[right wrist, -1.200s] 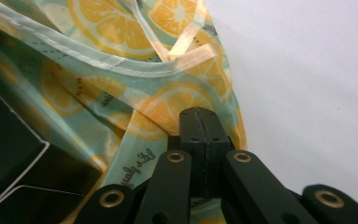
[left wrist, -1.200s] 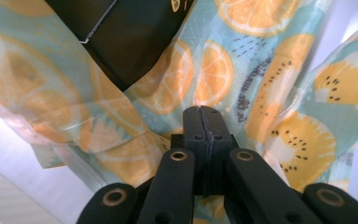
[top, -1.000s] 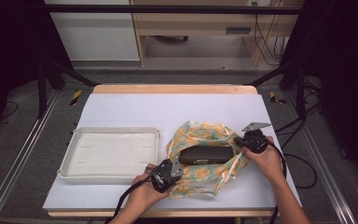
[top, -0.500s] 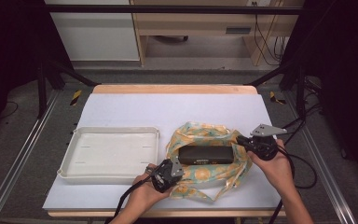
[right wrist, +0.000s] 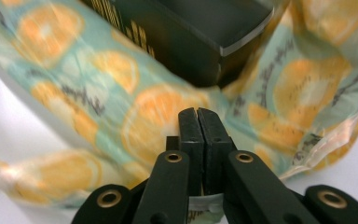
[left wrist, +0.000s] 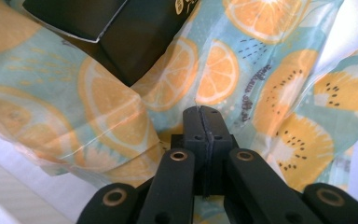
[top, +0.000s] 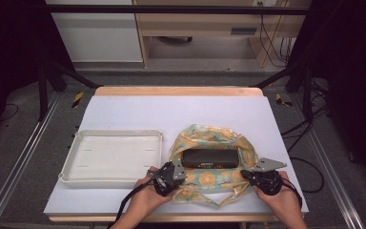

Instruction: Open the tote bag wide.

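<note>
At the near edge of the white table (top: pixel 124 109), both hands come in from the bottom. The left gripper (top: pixel 170 175) sits at the near left corner of the fruit-print bag (top: pixel 209 138), the right gripper (top: pixel 256 177) at its near right corner. The high view leaves the jaws hard to read; the left gripper view (left wrist: pixel 201 122) shows them pressed together with the orange-slice film pinched between, and the right gripper view (right wrist: pixel 198 126) shows the same, with a strip of bag caught low between closed jaws. Those close views also show printed lettering on the film and the box's sharp corner, too small to read from above.

The bag lies open and spread flat at right of centre, holding a black box (top: pixel 209 158) lengthwise inside. To its left, just beside it, the cream tray (top: pixel 71 164) stands bare.

Farther off, the far half of the table is open up to its wooden edge (top: pixel 176 90).
</note>
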`<state>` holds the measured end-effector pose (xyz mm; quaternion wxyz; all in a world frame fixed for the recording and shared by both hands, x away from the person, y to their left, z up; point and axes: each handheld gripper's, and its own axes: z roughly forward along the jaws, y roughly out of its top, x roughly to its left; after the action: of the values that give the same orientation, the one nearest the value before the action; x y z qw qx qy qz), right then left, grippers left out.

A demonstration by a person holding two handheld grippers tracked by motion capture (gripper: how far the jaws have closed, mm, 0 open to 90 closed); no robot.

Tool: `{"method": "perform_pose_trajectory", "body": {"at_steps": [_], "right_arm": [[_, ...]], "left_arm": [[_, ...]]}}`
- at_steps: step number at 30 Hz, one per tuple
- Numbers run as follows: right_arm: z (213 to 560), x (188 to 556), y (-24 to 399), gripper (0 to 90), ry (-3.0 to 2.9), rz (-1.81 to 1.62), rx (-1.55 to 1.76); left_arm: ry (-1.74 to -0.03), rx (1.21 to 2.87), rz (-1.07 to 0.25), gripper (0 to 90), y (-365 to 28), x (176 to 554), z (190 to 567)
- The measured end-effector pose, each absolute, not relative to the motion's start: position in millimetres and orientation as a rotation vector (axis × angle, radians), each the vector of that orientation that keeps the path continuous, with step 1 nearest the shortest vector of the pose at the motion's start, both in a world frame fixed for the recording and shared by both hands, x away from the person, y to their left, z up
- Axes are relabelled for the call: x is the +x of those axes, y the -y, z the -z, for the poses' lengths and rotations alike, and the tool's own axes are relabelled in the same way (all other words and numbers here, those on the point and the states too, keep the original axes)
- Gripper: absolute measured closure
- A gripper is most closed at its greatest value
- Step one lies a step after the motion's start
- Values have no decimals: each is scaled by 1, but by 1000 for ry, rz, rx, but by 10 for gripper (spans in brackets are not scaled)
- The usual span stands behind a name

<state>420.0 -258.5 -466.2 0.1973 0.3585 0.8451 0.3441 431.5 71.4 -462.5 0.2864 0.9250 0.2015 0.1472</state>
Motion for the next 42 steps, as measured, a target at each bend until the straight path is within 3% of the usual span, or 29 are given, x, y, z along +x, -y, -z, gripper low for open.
{"method": "perform_pose_trajectory", "body": {"at_steps": [12, 25, 42], "right_arm": [[476, 419, 264, 900, -2393, -925, 996], [438, 414, 256, 900, -2291, -1036, 937], [461, 416, 234, 900, -2377, -1029, 908]], "left_arm": [[-553, 2422, -380, 900, -77, 434, 454], [-550, 2268, -484, 900, -70, 476, 384], [-617, 2347, -465, 900, -54, 519, 403]]}}
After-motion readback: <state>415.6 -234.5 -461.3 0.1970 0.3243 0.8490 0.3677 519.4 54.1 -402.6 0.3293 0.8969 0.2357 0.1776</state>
